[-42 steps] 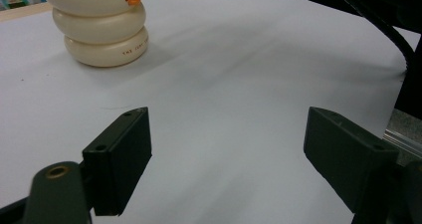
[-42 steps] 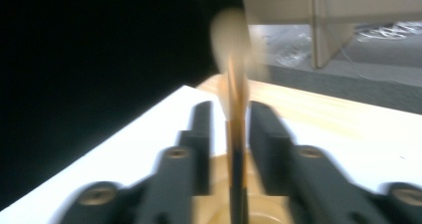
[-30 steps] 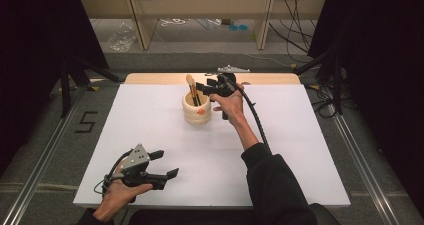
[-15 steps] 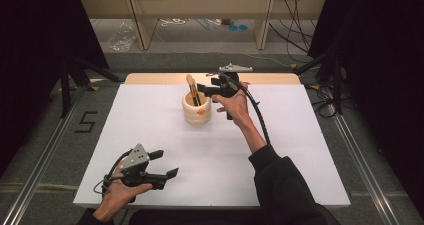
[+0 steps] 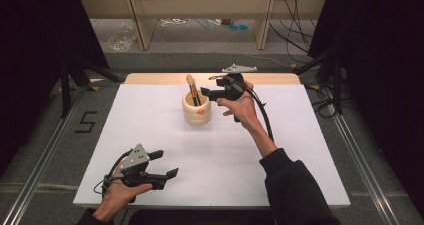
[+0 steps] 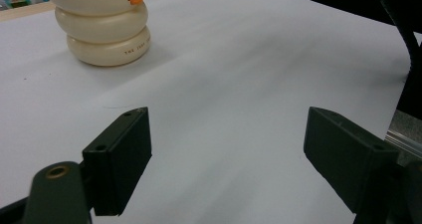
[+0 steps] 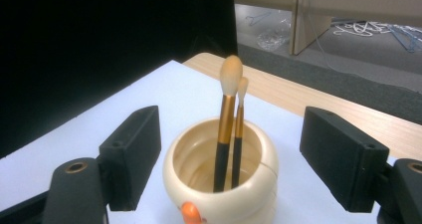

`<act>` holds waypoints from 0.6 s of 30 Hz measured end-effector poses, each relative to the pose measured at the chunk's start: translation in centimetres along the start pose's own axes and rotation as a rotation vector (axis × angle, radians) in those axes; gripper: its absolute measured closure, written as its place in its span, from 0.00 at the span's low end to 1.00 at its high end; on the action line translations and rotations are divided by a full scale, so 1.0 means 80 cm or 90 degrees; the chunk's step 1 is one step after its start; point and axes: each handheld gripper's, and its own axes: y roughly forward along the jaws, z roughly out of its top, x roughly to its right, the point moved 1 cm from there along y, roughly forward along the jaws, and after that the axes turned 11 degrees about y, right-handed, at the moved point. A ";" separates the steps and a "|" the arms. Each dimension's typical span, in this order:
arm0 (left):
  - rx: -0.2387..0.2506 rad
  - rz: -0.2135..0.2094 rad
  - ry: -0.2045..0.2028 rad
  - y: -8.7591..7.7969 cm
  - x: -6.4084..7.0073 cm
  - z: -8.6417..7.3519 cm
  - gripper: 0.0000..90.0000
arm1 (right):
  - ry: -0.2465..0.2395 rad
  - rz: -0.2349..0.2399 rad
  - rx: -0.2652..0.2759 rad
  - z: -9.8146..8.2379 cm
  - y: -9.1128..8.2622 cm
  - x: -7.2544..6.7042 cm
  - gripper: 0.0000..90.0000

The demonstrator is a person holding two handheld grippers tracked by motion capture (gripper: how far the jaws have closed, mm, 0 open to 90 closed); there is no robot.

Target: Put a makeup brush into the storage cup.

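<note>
A cream ringed cup point(image 5: 196, 110) with an orange spot stands at the back middle of the white table point(image 5: 280, 135). Two brushes point(image 5: 191, 88) with black-and-gold handles stand upright in it. My right gripper point(image 5: 210, 93) hovers at the cup's right rim, pointing left. Its jaws have just been opening and grip nothing. In the right gripper view the cup point(image 7: 219, 184) and brushes point(image 7: 226, 129) stand just beyond the open right gripper point(image 7: 236, 159). My left gripper point(image 5: 165, 163) rests open near the front left, and in its own view the left gripper point(image 6: 229, 159) is empty, with the cup point(image 6: 104, 35) far ahead.
A light wooden strip point(image 5: 150, 78) edges the table's far side. Metal rails point(image 5: 40, 170) run along the floor on both sides. A cable point(image 5: 262, 115) trails from the right gripper down along the forearm. Shelving legs and clutter lie on the floor behind.
The right gripper's jaws stand wider than before, and the hand has lifted slightly and drawn a little to the right of the cup. The left hand has stayed put.
</note>
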 end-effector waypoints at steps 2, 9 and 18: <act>0.000 0.000 0.001 0.000 0.000 0.000 0.21 | -0.001 0.000 -0.002 -0.001 -0.005 0.000 0.27; 0.003 -0.003 0.001 0.001 0.000 0.000 0.21 | -0.018 0.000 -0.005 -0.006 -0.025 -0.003 0.26; 0.000 0.001 0.000 0.000 0.000 0.000 0.21 | -0.024 0.017 0.002 -0.012 -0.040 -0.014 0.24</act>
